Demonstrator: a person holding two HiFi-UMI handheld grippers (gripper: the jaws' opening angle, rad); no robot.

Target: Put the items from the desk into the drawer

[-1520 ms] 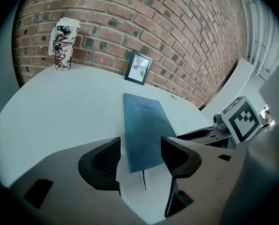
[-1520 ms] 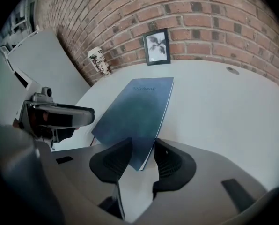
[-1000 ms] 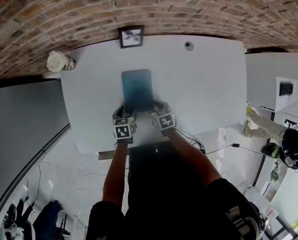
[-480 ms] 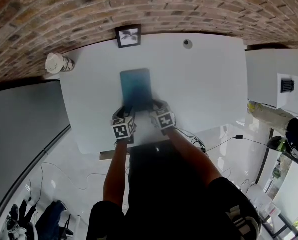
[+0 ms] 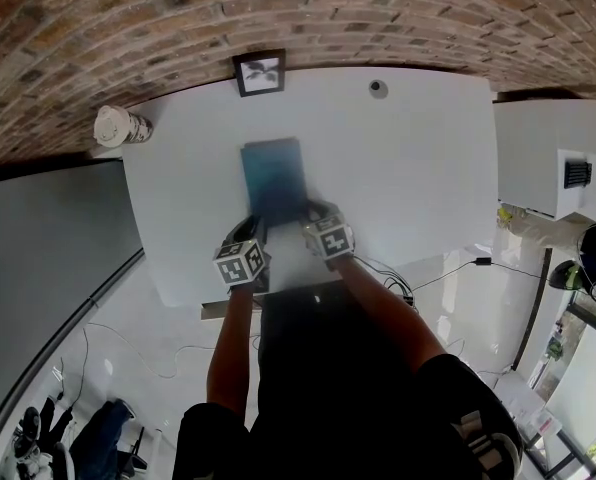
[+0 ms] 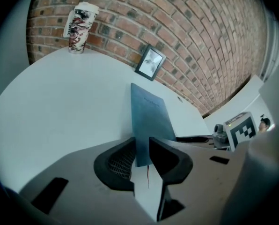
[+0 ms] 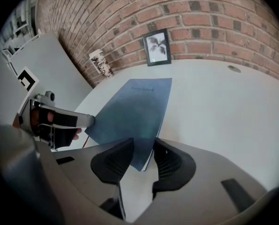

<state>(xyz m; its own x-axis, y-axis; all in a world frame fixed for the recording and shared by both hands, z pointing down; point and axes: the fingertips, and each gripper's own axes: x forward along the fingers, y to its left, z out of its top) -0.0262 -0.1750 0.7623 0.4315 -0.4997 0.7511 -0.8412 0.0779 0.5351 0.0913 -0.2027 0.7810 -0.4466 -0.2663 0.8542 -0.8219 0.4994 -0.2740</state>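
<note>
Two sets of tongs now grip one thing, the dark blue notebook [image 5: 273, 173], which sits in the middle of the white surface [image 5: 408, 168] with its short edge toward the person. The left tongs [image 6: 140, 145] have just been closing, from wide apart down onto the notebook's near left corner. Their marker cube has rolled over to the left compared with a moment ago, and the pads now look clenched on the cover. The right tongs [image 7: 143, 145] have also been closing a little and pinch the near right corner, in the same spot as before. The notebook itself has not shifted on the surface. I judge the grasp to be just completed: with both near corners held, the lift toward the drawer can begin — though no open drawer shows plainly in any view. A paper cup [image 5: 118, 125] at the far left corner and a picture frame [image 5: 260, 72] at the far edge wait untouched.
</note>
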